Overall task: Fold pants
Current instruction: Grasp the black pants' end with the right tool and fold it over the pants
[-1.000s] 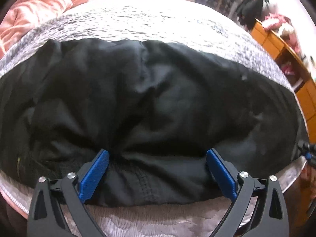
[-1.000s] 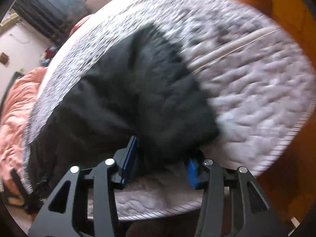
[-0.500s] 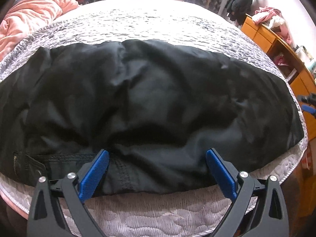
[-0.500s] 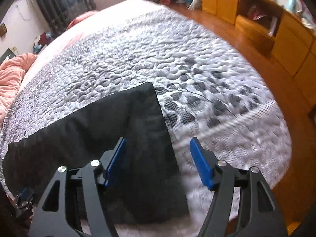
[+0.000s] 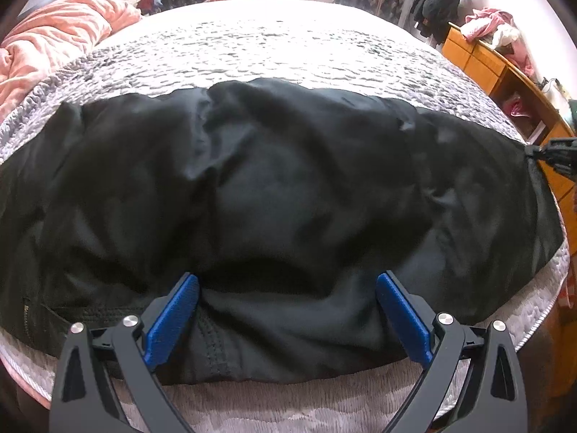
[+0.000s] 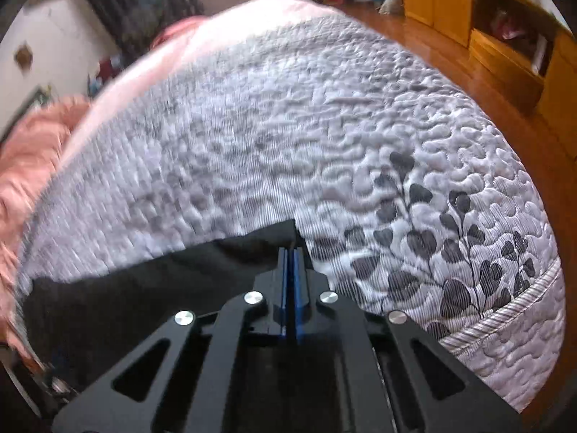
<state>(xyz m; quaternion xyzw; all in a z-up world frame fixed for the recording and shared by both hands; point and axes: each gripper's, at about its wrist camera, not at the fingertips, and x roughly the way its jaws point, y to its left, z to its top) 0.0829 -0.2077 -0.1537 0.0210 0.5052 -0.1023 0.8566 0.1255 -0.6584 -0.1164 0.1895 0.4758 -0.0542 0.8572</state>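
Black pants (image 5: 274, 195) lie spread across the grey quilted bed (image 5: 274, 47), rumpled in the middle, the waistband near the front edge. My left gripper (image 5: 288, 317) is open, its blue pads (image 5: 173, 321) straddling a fold of the waistband without pinching it. My right gripper (image 6: 290, 252) is shut on the far corner of the pants (image 6: 267, 238), at the leg end. In the left wrist view the right gripper (image 5: 555, 151) shows at the right edge, holding that corner.
A pink duvet (image 5: 54, 43) is bunched at the bed's left. A wooden dresser (image 5: 505, 72) with clothes on it stands along the right, past a wooden floor (image 6: 512, 115). Curtains hang at the back wall.
My right gripper has gone from open over the leg end to shut on the pants' corner. The left gripper stays open at the waistband; the fabric has shifted a little.
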